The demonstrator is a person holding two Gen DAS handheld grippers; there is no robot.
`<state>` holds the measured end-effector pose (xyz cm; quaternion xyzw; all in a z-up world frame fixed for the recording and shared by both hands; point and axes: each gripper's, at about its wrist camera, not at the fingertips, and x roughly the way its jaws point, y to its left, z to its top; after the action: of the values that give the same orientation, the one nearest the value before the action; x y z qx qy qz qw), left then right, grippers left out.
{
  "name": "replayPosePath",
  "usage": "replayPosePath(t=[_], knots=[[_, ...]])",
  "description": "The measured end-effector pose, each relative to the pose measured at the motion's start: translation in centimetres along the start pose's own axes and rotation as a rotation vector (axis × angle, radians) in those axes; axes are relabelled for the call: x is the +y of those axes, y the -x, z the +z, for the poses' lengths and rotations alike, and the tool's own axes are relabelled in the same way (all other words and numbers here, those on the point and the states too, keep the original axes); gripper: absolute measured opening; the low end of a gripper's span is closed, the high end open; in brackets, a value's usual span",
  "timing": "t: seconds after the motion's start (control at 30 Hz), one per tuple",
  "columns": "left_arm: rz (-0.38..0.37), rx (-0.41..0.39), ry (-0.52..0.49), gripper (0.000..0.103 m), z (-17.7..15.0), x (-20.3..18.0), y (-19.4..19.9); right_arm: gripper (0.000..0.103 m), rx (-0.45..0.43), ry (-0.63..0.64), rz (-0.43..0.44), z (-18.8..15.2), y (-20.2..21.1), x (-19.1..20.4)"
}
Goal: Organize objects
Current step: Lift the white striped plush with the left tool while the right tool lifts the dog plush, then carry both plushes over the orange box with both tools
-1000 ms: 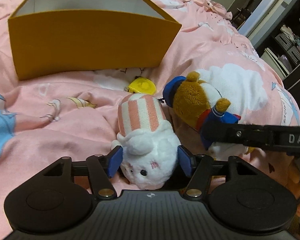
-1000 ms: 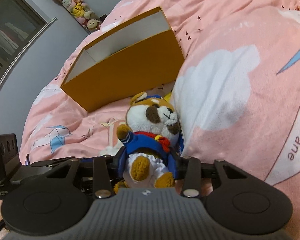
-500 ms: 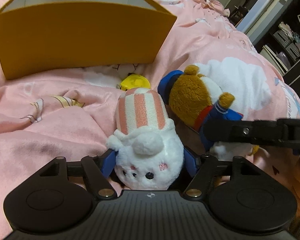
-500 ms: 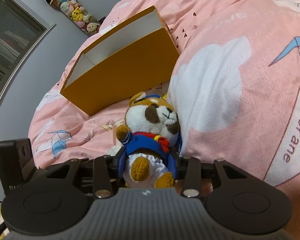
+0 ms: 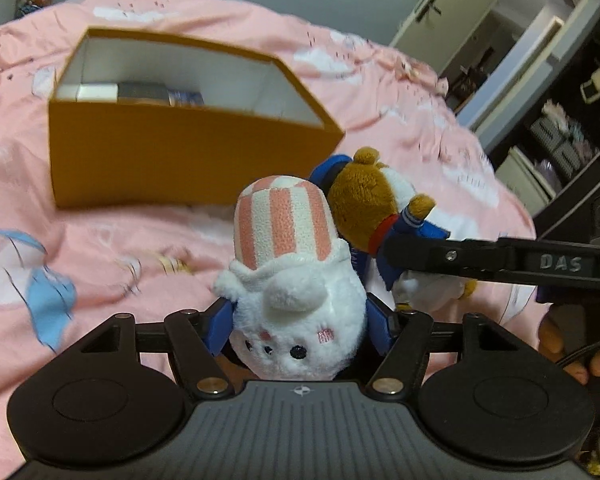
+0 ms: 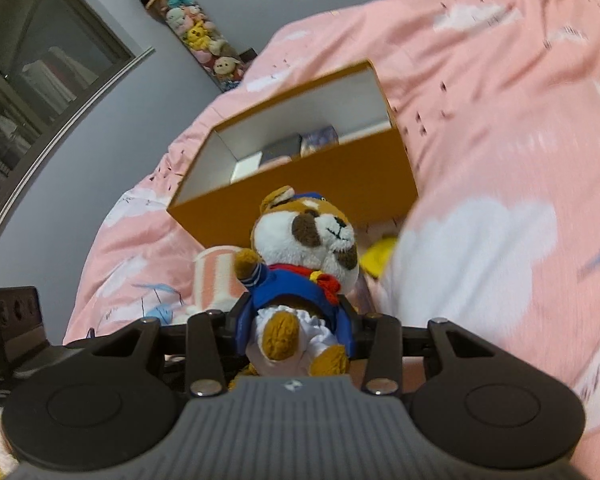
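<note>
My left gripper (image 5: 298, 324) is shut on a white plush with a pink-striped hat (image 5: 292, 272) and holds it lifted above the pink bedspread. My right gripper (image 6: 294, 330) is shut on a brown bear plush in a blue sailor suit (image 6: 300, 272), also lifted; the bear shows in the left wrist view (image 5: 376, 208) just right of the white plush, and the striped hat shows in the right wrist view (image 6: 214, 276). An open orange box (image 5: 188, 156) stands ahead on the bed, also in the right wrist view (image 6: 300, 184), with small boxes (image 5: 140, 94) inside.
A small yellow object (image 6: 380, 260) lies on the bedspread beside the orange box. The pink bedspread (image 5: 60, 240) is soft and rumpled. A row of small plush toys (image 6: 192, 36) hangs on the wall behind. Shelves (image 5: 560, 132) stand to the right.
Both grippers have risen with their plush toys, so the inside of the orange box now shows. The two toys now sit side by side, closer together.
</note>
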<state>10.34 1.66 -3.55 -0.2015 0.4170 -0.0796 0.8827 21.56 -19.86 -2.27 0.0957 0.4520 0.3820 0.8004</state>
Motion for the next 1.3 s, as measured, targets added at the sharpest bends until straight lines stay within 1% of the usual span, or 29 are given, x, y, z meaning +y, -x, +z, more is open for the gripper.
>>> replayPosePath(t=[0.2,0.27,0.37,0.43,0.57,0.7,0.83,0.93,0.97,1.07,1.13,1.23,1.3], knots=[[-0.013,-0.067,0.027,0.077,3.2,0.7,1.2,0.044,-0.032,0.08,-0.003,3.1,-0.3,1.5],[-0.016,-0.082,0.026,0.077,4.1,0.8,1.6,0.044,-0.044,0.106,-0.004,4.3,-0.4,2.0],[-0.023,-0.095,0.009,0.077,6.6,0.8,2.1,0.044,-0.055,0.155,-0.007,6.0,-0.8,2.8],[-0.025,-0.099,-0.007,0.077,8.1,0.8,2.1,0.044,-0.062,0.191,-0.012,7.2,-1.1,3.3],[-0.037,-0.082,-0.023,0.077,11.5,1.4,1.7,0.044,-0.085,0.265,-0.05,9.9,-2.3,4.2],[-0.012,-0.065,-0.041,0.077,14.5,2.1,0.1,0.044,-0.075,0.293,-0.084,12.5,-4.4,3.7],[-0.035,-0.002,0.012,0.077,17.3,3.8,-2.9,0.044,-0.029,0.313,-0.129,14.4,-7.5,2.9],[0.01,0.047,0.013,0.077,18.7,4.9,-5.6,0.044,0.021,0.326,-0.154,15.5,-10.0,2.1],[0.016,0.079,0.008,0.077,19.1,5.2,-6.7,0.044,0.043,0.334,-0.162,15.7,-10.9,1.8],[-0.008,0.156,0.029,0.077,19.7,6.3,-9.3,0.044,0.109,0.37,-0.191,16.1,-13.3,1.2],[-0.01,0.202,0.045,0.077,19.8,6.9,-11.1,0.044,0.143,0.393,-0.202,16.3,-14.8,0.9],[-0.017,0.255,0.078,0.077,20.0,7.8,-13.3,0.041,0.181,0.426,-0.214,16.9,-16.5,0.8],[-0.021,0.282,0.083,0.077,20.2,8.1,-14.5,0.04,0.202,0.472,-0.241,17.0,-17.4,1.0]])
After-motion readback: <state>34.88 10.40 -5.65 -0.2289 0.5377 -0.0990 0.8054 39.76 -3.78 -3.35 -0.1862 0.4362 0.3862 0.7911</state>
